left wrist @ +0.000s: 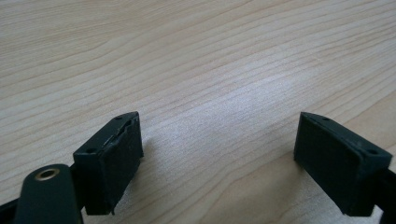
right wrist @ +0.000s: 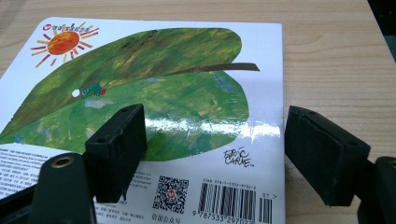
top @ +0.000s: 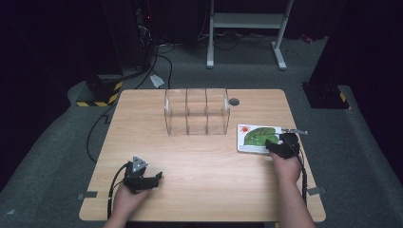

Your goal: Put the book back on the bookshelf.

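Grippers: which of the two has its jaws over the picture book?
The right gripper; its open jaws straddle the green-leaf picture book's edge. The left gripper has only bare wooden table between its jaws.

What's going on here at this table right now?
A person holds a gripper in each hand. The right gripper is open and straddles one edge of a picture book lying flat on the wooden table, not yet clamped on it. The left gripper rests open over bare wood. A clear divided organizer stands behind.

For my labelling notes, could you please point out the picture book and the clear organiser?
White picture book with green leaf [right wrist: 187, 93]: right gripper view, leaf centre.
Clear plastic three-compartment organiser [top: 196, 112]: high view, middle compartment wall.
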A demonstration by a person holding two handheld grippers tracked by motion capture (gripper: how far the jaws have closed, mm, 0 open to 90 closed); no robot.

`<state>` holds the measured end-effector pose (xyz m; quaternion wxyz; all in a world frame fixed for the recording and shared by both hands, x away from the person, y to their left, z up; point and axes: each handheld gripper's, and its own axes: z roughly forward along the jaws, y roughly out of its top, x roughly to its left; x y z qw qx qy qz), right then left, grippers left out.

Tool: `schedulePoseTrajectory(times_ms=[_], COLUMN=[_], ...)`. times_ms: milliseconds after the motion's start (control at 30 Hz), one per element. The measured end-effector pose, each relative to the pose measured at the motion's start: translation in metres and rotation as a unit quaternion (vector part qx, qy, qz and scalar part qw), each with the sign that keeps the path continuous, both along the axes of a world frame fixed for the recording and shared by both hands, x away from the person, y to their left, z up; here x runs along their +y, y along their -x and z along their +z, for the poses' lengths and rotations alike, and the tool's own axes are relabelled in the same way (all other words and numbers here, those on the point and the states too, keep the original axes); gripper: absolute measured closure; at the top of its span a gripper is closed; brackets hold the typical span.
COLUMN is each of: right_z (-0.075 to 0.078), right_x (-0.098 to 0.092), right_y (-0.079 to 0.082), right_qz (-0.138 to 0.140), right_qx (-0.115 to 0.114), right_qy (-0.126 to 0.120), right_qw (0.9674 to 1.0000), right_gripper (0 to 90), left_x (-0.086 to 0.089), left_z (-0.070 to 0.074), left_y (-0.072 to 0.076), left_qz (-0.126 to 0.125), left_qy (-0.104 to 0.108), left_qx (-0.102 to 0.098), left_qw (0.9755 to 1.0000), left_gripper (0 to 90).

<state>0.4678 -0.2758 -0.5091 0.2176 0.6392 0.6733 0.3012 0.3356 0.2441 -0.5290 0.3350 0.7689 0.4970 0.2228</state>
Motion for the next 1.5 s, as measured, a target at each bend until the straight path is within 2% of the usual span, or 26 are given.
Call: schedulePoseTrajectory(times_ms=[200, 267, 300, 333, 433, 467, 500, 533, 567, 600, 633, 733, 767, 1000, 1100, 1167, 1233, 1333, 1367, 1500], right_z=[0.000, 0.001, 0.002, 0.002, 0.005, 0.005, 0.009, 0.009, 0.014, 0.014, 0.018, 0.022, 0.025, 0.030, 0.030, 0.026, 0.024, 0.021, 0.015, 0.008], right_x=[-0.001, 0.000, 0.003, 0.003, 0.007, 0.007, 0.008, 0.008, 0.011, 0.011, 0.016, 0.020, 0.024, 0.035, 0.035, 0.035, 0.035, 0.033, 0.031, 0.029], right_y=[0.005, 0.009, 0.014, 0.014, 0.021, 0.021, 0.021, 0.021, 0.016, 0.016, 0.005, -0.004, -0.016, -0.050, -0.058, -0.069, -0.073, -0.075, -0.078, -0.080], right_qz=[0.003, 0.013, 0.020, 0.020, 0.022, 0.022, 0.025, 0.025, 0.029, 0.029, 0.035, 0.034, 0.035, 0.023, 0.017, 0.001, -0.009, -0.017, -0.022, -0.025], right_qx=[0.003, 0.005, -0.001, -0.001, -0.007, -0.007, -0.024, -0.024, -0.035, -0.035, -0.041, -0.047, -0.052, -0.052, -0.057, -0.034, -0.038, -0.036, -0.019, -0.003], right_qy=[-0.004, -0.001, 0.015, 0.015, 0.042, 0.042, 0.040, 0.040, 0.031, 0.031, 0.035, 0.033, 0.032, 0.028, 0.022, -0.001, -0.006, -0.002, 0.007, 0.012], right_qw=[1.0000, 0.9999, 0.9997, 0.9997, 0.9988, 0.9988, 0.9986, 0.9986, 0.9985, 0.9985, 0.9979, 0.9978, 0.9976, 0.9980, 0.9980, 0.9994, 0.9992, 0.9992, 0.9996, 0.9996], right_gripper=[22.7, 23.9, 25.6, 25.6, 32.4, 32.4, 33.4, 33.4, 33.0, 33.0, 33.7, 35.9, 39.2, 39.3, 41.4, 42.8, 44.1, 44.7, 44.7, 44.2], left_x=[0.000, 0.000, 0.000, 0.000, 0.000, 0.000, 0.000, 0.000, 0.000, 0.000, 0.000, 0.000, 0.000, 0.001, 0.001, 0.001, 0.001, 0.001, 0.001, 0.001], left_z=[0.000, 0.000, 0.000, 0.000, 0.000, 0.000, 0.000, 0.000, 0.000, 0.000, 0.000, 0.000, 0.000, 0.000, 0.000, 0.000, 0.000, 0.000, 0.000, 0.000], left_y=[0.000, 0.000, 0.000, 0.000, 0.000, 0.000, 0.001, 0.001, 0.001, 0.001, 0.001, 0.000, 0.000, 0.001, 0.001, 0.001, 0.001, 0.001, 0.001, 0.001], left_qz=[-0.001, -0.001, -0.001, -0.001, 0.000, 0.001, 0.001, 0.001, 0.002, 0.002, 0.002, 0.001, 0.001, 0.004, 0.007, 0.008, 0.008, 0.008, 0.008, 0.008], left_qy=[-0.003, -0.002, -0.002, -0.002, -0.002, -0.001, -0.001, -0.001, 0.001, 0.001, 0.001, 0.001, 0.002, -0.001, 0.003, 0.003, 0.004, 0.004, 0.004, 0.004], left_qx=[-0.001, 0.000, 0.000, 0.000, 0.001, 0.001, 0.001, 0.001, 0.001, 0.001, 0.001, 0.000, 0.001, -0.001, -0.001, -0.001, -0.002, -0.002, -0.001, -0.002], left_qw=[1.0000, 1.0000, 1.0000, 1.0000, 1.0000, 1.0000, 1.0000, 1.0000, 1.0000, 1.0000, 1.0000, 1.0000, 1.0000, 1.0000, 1.0000, 1.0000, 1.0000, 1.0000, 1.0000, 1.0000], left_gripper=[15.5, 15.5, 15.5, 15.5, 15.7, 15.7, 15.8, 15.8, 15.8, 15.8, 15.8, 16.0, 16.0, 17.8, 18.1, 18.9, 19.1, 19.2, 19.2, 19.4])
